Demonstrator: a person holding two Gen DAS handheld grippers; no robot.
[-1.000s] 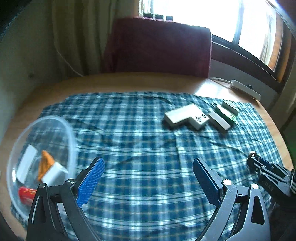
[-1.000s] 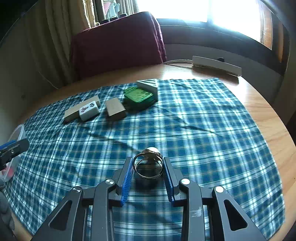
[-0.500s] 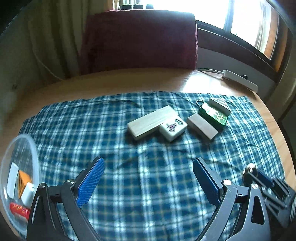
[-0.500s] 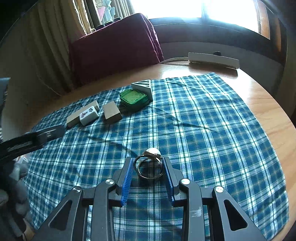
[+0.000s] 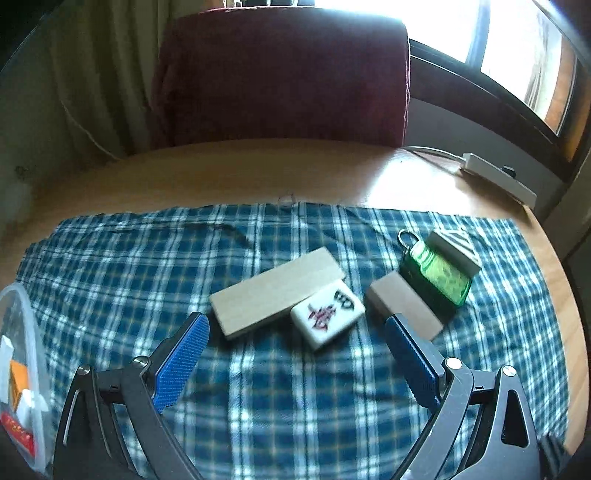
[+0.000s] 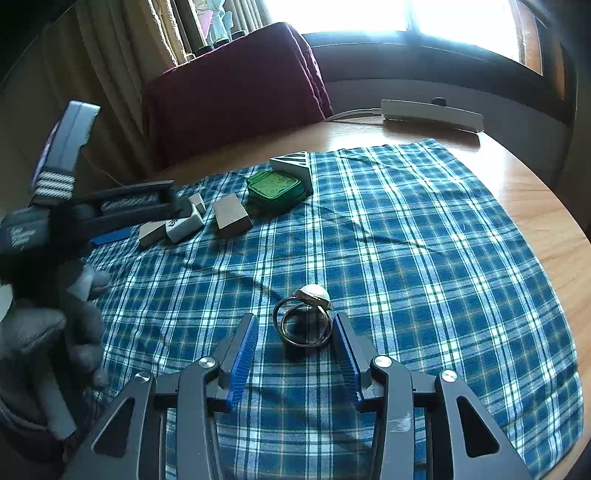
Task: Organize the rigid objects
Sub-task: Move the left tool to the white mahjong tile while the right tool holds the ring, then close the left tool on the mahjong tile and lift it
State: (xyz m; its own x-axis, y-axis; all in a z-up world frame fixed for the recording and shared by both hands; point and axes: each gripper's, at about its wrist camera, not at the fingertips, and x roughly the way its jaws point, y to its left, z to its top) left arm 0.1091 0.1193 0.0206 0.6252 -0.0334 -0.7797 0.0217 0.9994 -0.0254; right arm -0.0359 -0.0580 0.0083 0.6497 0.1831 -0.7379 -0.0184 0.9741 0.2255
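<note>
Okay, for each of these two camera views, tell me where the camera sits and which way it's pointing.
Left wrist view: sits on the left gripper, looking forward and down at a mahjong tile and a wooden block on the checked cloth; its wide-open blue fingers show.
Right wrist view: sits on the right gripper, facing across the table toward the window; a ring lies between its open fingers, with the gloved hand holding the left gripper at left.
Shared: the tile, the block, a green case, the cloth.

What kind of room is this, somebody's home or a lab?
Most likely a home living or dining room: a round wooden table under a blue checked cloth, a dark red upholstered chair behind it, and curtains beside a bright window.
</note>
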